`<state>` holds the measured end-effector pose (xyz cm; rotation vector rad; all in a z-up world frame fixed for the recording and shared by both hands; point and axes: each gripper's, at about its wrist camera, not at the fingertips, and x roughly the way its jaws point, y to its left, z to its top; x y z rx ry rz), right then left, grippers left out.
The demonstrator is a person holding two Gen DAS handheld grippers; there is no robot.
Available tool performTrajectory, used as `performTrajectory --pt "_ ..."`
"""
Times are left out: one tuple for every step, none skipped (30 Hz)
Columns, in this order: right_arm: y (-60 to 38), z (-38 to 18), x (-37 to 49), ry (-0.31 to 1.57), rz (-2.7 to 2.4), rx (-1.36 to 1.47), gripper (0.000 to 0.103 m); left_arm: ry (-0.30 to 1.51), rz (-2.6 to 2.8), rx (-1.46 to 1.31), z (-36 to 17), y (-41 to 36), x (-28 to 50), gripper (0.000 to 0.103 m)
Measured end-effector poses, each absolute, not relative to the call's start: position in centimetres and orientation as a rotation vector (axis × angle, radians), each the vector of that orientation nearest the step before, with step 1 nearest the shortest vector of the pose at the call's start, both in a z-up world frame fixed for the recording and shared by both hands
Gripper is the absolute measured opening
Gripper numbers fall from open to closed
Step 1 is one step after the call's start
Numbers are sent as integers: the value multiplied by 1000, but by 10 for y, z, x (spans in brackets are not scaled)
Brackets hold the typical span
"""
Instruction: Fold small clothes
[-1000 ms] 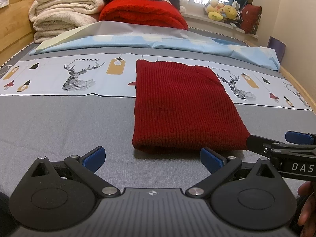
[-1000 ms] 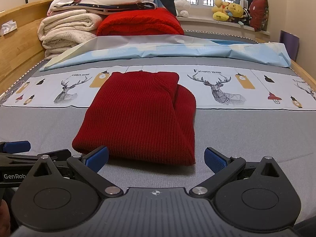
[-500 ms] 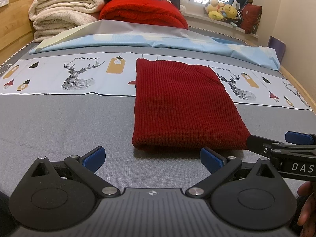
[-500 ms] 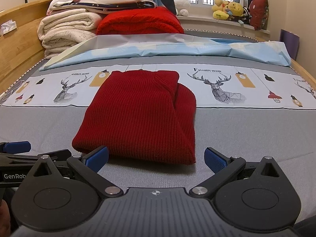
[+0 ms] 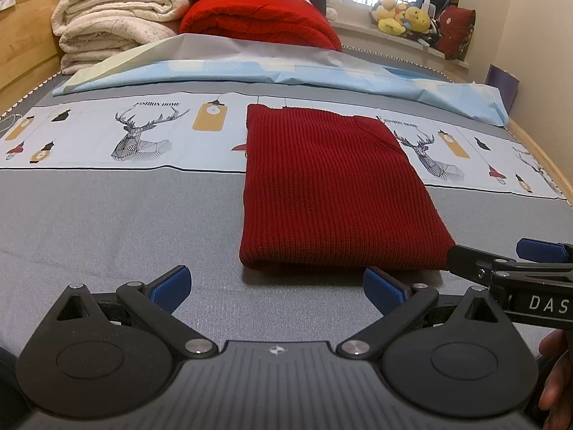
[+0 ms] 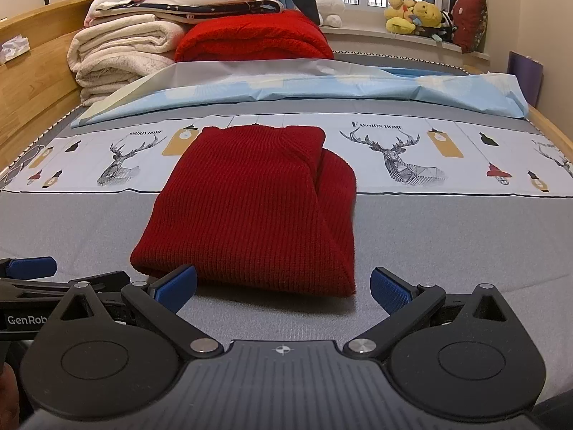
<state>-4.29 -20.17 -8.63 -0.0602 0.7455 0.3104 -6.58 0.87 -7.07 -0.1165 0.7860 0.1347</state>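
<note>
Both sets of fingers are spread wide and empty. The left gripper (image 5: 275, 283) and right gripper (image 6: 283, 286) sit side by side at the near hem of the folded red sweater (image 6: 250, 211). It lies directly ahead on the bed (image 6: 447, 229), long axis running away from the fingers. Neither gripper is clearly nearer.

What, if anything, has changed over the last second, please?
Nothing visibly changed: the folded red sweater lies in the same place on the bed, and the left gripper and right gripper sit open just short of its near edge, holding nothing.
</note>
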Motion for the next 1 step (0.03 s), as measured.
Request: performTrajectory --pt "-202 -86 -43 745 310 -61 102 786 134 -116 -71 9 -66 102"
